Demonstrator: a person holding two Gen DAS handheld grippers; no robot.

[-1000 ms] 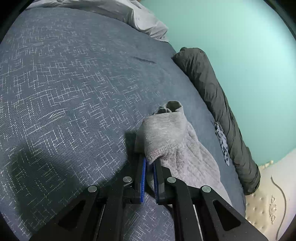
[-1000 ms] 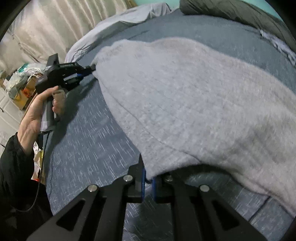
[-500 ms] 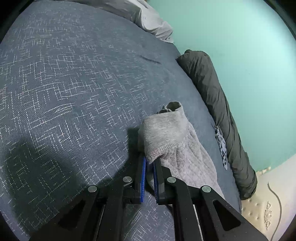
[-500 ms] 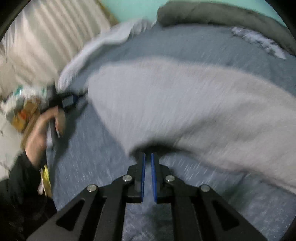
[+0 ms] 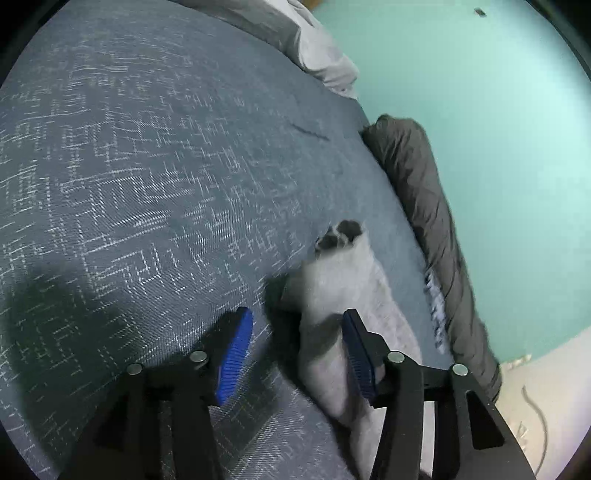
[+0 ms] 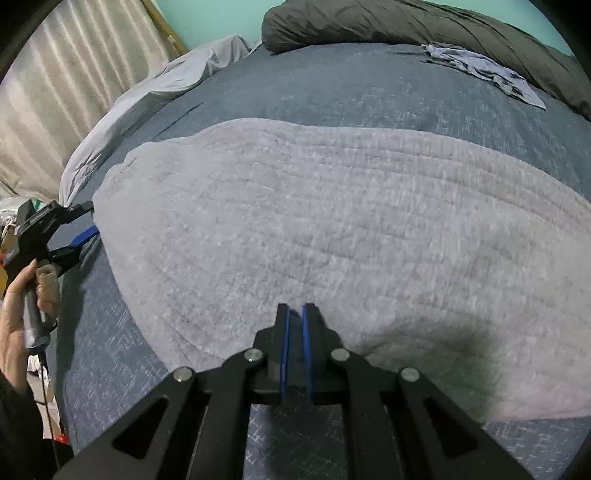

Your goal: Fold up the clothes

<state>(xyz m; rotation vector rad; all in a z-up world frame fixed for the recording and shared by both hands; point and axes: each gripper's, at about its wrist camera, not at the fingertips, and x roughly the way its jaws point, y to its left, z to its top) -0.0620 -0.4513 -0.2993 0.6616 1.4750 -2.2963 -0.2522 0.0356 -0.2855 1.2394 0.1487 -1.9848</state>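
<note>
A grey quilted garment lies spread flat on the blue patterned bedspread. My right gripper is shut on its near edge, with cloth pinched between the blue pads. My left gripper is open; a bunched corner of the garment lies between its fingers, close to the right pad. From the right wrist the left gripper shows at the garment's left corner, jaws apart, held by a hand.
A rolled dark grey duvet runs along the teal wall. A small blue patterned cloth lies beside it. A light grey sheet is bunched at the bed's far corner near a curtain.
My left gripper has opened and let go of the garment corner, which now rests on the bed. The right gripper stays shut and has lowered the garment flat.
</note>
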